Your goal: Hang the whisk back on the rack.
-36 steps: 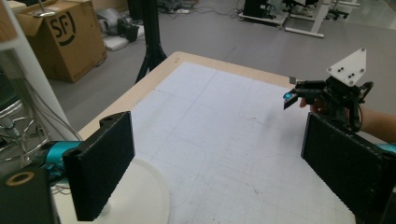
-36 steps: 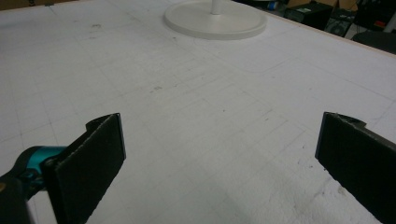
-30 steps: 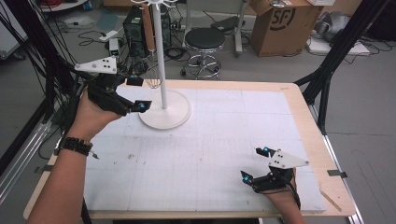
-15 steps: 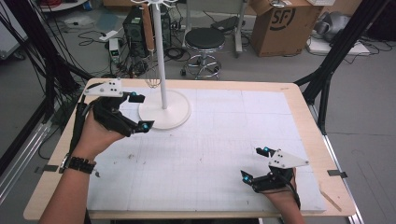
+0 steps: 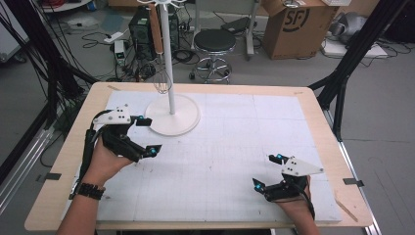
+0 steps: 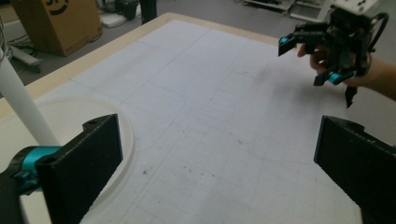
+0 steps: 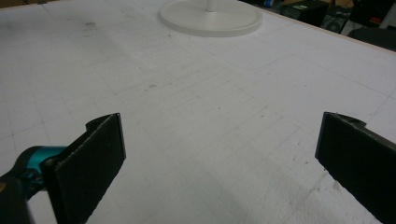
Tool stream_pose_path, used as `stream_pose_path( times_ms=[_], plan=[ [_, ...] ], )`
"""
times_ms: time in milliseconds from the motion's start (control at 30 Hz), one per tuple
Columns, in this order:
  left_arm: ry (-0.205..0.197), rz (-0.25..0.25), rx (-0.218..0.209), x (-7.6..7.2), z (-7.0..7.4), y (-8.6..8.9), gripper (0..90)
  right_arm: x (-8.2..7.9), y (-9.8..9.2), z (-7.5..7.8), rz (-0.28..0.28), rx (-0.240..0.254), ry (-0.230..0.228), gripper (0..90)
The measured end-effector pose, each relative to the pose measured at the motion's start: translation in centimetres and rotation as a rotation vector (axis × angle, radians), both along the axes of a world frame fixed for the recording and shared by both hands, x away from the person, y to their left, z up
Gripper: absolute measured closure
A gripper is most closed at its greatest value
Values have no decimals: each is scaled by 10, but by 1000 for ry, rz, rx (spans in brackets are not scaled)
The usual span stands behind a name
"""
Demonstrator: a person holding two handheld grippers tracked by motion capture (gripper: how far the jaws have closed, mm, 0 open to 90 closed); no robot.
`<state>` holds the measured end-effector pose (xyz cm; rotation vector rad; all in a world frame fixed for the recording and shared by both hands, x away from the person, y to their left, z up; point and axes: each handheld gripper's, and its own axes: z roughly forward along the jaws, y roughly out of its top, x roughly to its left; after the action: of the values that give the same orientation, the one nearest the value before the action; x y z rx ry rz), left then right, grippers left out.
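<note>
A white stand with a round base (image 5: 172, 117) and an upright pole (image 5: 168, 58) sits at the back left of the white mat (image 5: 230, 132). A wire whisk (image 5: 161, 82) with a wooden handle hangs from its top. My left gripper (image 5: 148, 135) is open and holds nothing, just in front and left of the base. In the left gripper view, my left gripper (image 6: 219, 135) faces bare mat, with the base (image 6: 70, 112) on its left and the right gripper (image 6: 327, 51) far off. My right gripper (image 5: 264, 171) stands open over the front right of the mat. In the right gripper view, nothing lies in my right gripper (image 7: 219, 126), and the base (image 7: 210, 18) is far ahead.
The mat lies on a wooden table (image 5: 313, 105). Behind the table stand a stool (image 5: 215, 44), a cardboard box (image 5: 293, 22) and a computer case with cables on the floor. Black frame struts (image 5: 352, 54) rise at both sides.
My left gripper has drawn back from the stand and the whisk toward the person, and now sits lower over the mat. The right gripper has stayed put.
</note>
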<state>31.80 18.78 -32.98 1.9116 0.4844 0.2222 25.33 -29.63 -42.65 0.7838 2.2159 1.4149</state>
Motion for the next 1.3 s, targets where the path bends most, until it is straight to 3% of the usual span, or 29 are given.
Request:
stream_pose_path(
  times_ms=[67,333,567,700,767,1300],
  plan=[
    [-2,-2,-12,-3,-4,-1,16,0,1,0,-3,2,5,5],
    [-18,34,40,-13,-25,-6,16,-1,0,-1,0,-3,0,5],
    [-35,50,21,-22,-37,-7,16,2,-1,0,-8,9,3,5],
    [-23,51,27,-23,-44,-9,16,2,-2,0,-16,11,4,5],
    [-22,53,40,-23,-46,-11,16,2,-3,0,-18,14,4,5],
    [-20,42,17,-27,-50,-7,16,5,-5,-1,-25,12,11,5]
  ],
)
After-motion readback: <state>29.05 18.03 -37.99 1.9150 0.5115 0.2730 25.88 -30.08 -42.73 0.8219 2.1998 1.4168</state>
